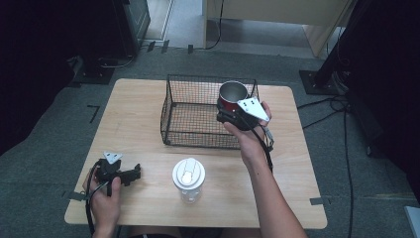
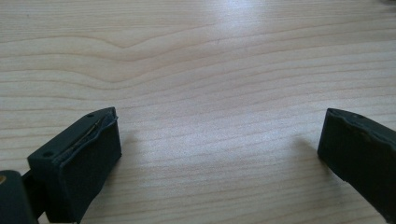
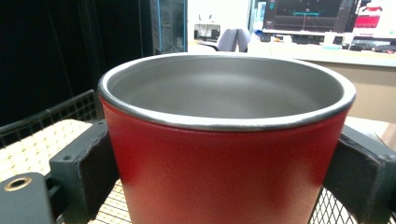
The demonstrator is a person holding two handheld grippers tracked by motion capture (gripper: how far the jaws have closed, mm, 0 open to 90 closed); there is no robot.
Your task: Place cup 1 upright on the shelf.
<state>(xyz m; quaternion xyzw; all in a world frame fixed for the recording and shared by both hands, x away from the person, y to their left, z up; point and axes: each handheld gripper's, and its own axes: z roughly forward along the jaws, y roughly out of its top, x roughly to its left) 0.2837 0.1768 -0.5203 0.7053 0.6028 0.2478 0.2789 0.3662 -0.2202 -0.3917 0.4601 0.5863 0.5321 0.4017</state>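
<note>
High view: a wooden surface [image 1: 133,124] carries a black wire basket [image 1: 198,111] toward the far side and a clear bottle with a white lid [image 1: 188,179] near the front edge, well apart from the basket's front wall. The right gripper [image 1: 232,110] is held up at the basket's right end, its jaws clamped on a red cup [image 1: 232,95] with a bare metal inside; the cup sits upright above the basket's right-hand part, whether it touches the mesh cannot be told from here. The grey plate on top of this gripper faces the camera. The left gripper [image 1: 132,173] lies low over the front left part of the surface, pointing right toward the bottle, not touching it. Left gripper view: the left gripper [image 2: 219,140] has its jaws standing wide apart, bare wood grain between them and no object in the gap. Right gripper view: the red cup [image 3: 224,158] sits square between the two black jaws of the right gripper [image 3: 219,177], each pad pressed against a side of the cup wall, rim level. Basket wire [image 3: 51,119] shows at lower left and lower right, the cup appearing above the basket floor.
</note>
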